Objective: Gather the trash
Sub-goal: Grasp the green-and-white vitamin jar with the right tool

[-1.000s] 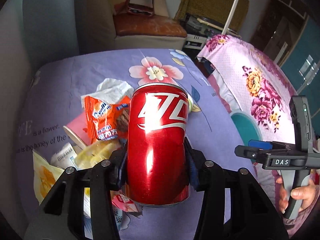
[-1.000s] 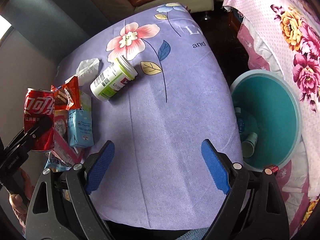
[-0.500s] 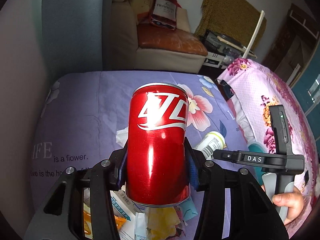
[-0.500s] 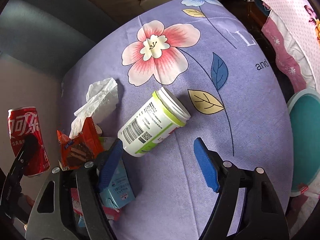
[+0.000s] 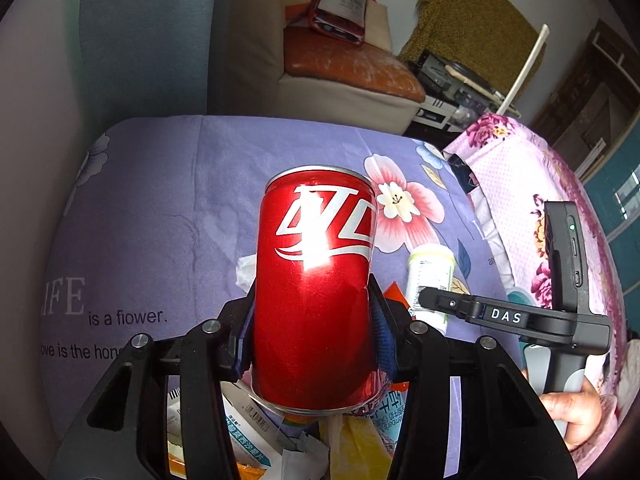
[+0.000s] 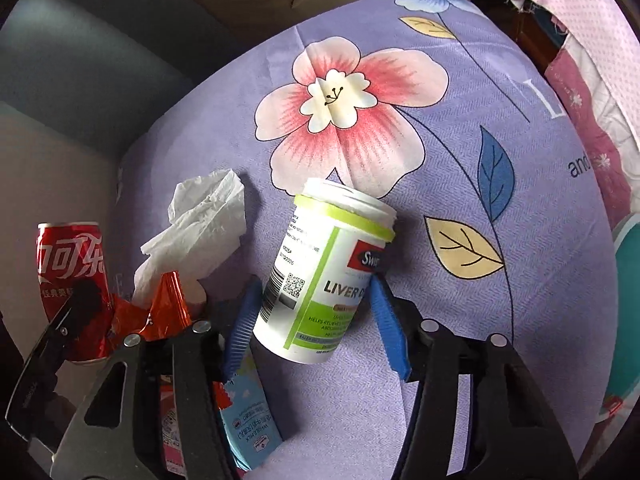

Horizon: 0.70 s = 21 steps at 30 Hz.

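Observation:
A red cola can (image 5: 316, 280) stands upright in my left gripper (image 5: 314, 316), which is shut on its lower half and holds it above the purple flowered tablecloth (image 5: 160, 220). The can (image 6: 72, 264) also shows at the left of the right wrist view. A white and green supplement bottle (image 6: 320, 272) lies on the cloth between the blue pads (image 6: 386, 320) of my right gripper (image 6: 316, 312). Its jaws are closing, and both pads are against the bottle's sides. The bottle (image 5: 430, 276) also appears in the left wrist view, right of the can.
A crumpled white tissue (image 6: 200, 224), an orange snack wrapper (image 6: 164, 308) and a blue carton (image 6: 248, 420) lie left of the bottle. A teal bin (image 6: 628, 272) stands off the table's right edge beside a pink floral cover (image 5: 520, 184). A sofa (image 5: 340, 76) is behind.
My right gripper has moved left from near the bin to the bottle and narrowed its jaws around it. The left gripper has carried the can sideways over the cloth, still gripping it.

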Tool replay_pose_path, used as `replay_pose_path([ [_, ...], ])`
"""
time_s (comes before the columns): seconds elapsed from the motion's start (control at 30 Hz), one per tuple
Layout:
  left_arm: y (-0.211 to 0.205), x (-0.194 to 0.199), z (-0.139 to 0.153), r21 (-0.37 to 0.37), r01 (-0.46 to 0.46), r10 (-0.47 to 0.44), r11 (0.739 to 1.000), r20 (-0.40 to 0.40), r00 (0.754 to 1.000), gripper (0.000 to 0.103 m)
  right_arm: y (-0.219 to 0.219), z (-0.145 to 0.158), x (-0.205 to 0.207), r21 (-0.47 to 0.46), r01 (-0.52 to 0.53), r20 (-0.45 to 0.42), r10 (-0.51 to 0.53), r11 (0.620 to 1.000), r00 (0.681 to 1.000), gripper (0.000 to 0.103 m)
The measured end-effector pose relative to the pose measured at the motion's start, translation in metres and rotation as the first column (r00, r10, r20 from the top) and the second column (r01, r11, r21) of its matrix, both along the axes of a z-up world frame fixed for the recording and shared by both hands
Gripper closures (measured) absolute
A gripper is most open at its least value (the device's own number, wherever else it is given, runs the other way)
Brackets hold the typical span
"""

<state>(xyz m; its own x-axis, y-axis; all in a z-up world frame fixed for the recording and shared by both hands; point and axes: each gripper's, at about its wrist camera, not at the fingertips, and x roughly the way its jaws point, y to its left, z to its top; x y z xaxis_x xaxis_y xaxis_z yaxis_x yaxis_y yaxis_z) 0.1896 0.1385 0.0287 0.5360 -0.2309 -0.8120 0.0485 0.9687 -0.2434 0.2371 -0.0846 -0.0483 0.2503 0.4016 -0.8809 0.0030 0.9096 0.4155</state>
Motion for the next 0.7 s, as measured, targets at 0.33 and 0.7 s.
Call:
replay_pose_path([
  [0.33, -0.043, -0.017, 0.007, -0.008, 0.096, -0.096, 0.995, 0.002, 0.995, 0.054, -0.043, 0.007, -0.048, -0.020, -0.036, 0.004, 0.036, 0.999, 0.999, 0.066],
  [0.7, -0.055, -0.023, 0.008, 0.003, 0.076, -0.076, 0.997, 0.004, 0.997, 0.054, -0.064, 0.025, -0.062, -0.034, -0.056, 0.029, 0.057, 0.998, 0.998, 0.057],
])
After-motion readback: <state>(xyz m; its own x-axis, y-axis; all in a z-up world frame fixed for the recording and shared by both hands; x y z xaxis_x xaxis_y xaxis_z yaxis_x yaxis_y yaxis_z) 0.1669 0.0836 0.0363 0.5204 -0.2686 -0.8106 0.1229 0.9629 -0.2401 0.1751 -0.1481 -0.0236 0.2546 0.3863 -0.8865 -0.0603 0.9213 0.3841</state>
